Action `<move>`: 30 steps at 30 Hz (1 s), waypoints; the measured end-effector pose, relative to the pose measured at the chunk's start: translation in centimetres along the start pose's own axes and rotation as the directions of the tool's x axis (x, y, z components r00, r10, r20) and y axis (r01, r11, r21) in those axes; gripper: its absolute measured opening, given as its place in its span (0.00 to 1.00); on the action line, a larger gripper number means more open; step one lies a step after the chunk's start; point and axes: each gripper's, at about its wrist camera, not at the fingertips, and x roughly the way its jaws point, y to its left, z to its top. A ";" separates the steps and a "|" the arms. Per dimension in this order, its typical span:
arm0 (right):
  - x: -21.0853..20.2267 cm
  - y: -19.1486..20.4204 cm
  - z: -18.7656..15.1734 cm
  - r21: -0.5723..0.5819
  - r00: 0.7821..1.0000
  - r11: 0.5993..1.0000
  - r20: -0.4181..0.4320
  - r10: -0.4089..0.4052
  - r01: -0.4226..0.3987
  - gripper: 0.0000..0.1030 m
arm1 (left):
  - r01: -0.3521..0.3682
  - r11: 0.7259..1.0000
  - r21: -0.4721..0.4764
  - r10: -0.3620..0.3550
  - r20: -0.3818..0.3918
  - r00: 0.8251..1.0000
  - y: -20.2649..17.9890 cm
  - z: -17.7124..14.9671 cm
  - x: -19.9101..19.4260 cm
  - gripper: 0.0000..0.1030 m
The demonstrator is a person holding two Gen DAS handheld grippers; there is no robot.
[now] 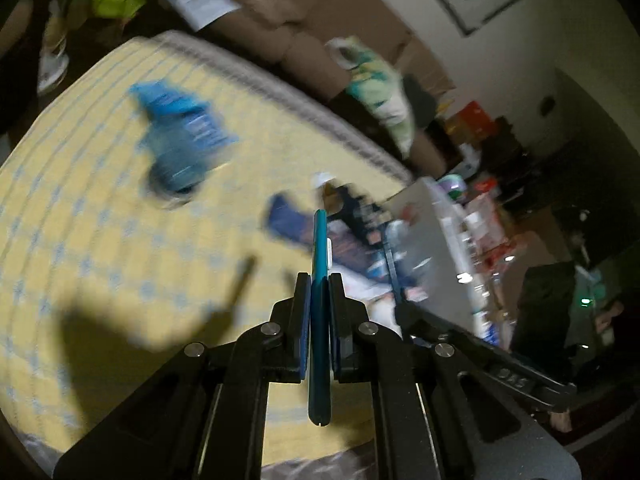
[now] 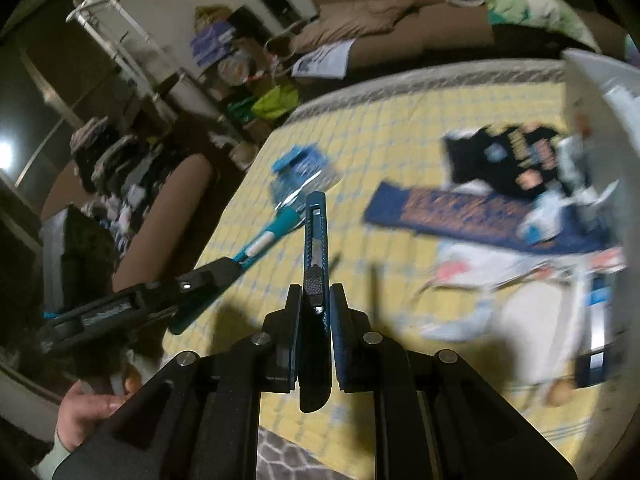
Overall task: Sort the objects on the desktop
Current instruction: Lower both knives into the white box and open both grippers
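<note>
left gripper clamped on a teal pen, a slim teal barrel with a white clip part near the front; it runs straight out between the pads, its tip past the fingertips and its back end behind them. seen from the right wrist view, the same left gripper comes in from the left, and the pen sticks out of it up and to the right, teal with a white band.

right gripper clamped on a knife, a blue-teal box cutter with a black ribbed slider and a metal track; the handle sits between the pads, the front end reaches well beyond them. both tools are held above a yellow checked cloth.

on the cloth, left to right: a blue bottle lying near the pen tip, a dark blue strip, a black packet, and a white bin cut off at the right edge. all are motion-blurred; printing cannot be read. a hand shows at the lower left, partly cut off.
</note>
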 end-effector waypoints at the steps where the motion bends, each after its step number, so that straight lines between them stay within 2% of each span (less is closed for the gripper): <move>1: -1.3 -0.9 0.6 0.018 1.000 1.000 0.021 -0.007 0.007 0.12 | 0.011 1.000 0.023 -0.011 0.012 1.000 -1.6 0.3 0.3 0.08; 5: -6.2 -4.4 2.7 0.078 0.995 0.996 0.085 -0.053 0.046 0.12 | 0.080 0.995 0.065 -0.082 0.020 0.996 -9.0 1.9 3.6 0.08; 9: -10.8 -9.0 5.6 0.145 0.986 0.985 0.122 -0.113 0.095 0.12 | 0.122 0.991 0.057 -0.123 0.008 0.992 -14.3 2.9 8.4 0.08; 14: -13.8 -14.4 8.0 0.216 0.977 0.966 0.129 -0.173 0.142 0.12 | 0.118 0.992 0.036 -0.118 -0.023 0.993 -19.0 3.7 15.5 0.08; 19: -13.4 -19.1 9.5 0.234 0.970 0.950 0.078 -0.228 0.205 0.12 | 0.114 0.993 0.034 -0.112 -0.057 0.992 -21.6 3.9 21.0 0.08; 23: -12.5 -22.8 9.9 0.299 0.978 0.940 0.078 -0.195 0.163 0.12 | 0.081 0.996 0.033 -0.078 -0.077 0.994 -22.9 3.4 24.2 0.08; 28: -10.9 -24.6 10.9 0.318 0.981 0.936 0.067 -0.181 0.151 0.15 | 0.047 0.999 0.014 -0.046 -0.078 0.996 -22.6 3.1 25.8 0.09; 30: -10.4 -24.9 11.3 0.324 0.983 0.935 0.063 -0.171 0.142 0.15 | 0.039 0.999 0.011 -0.038 -0.083 0.996 -22.3 3.1 26.0 0.20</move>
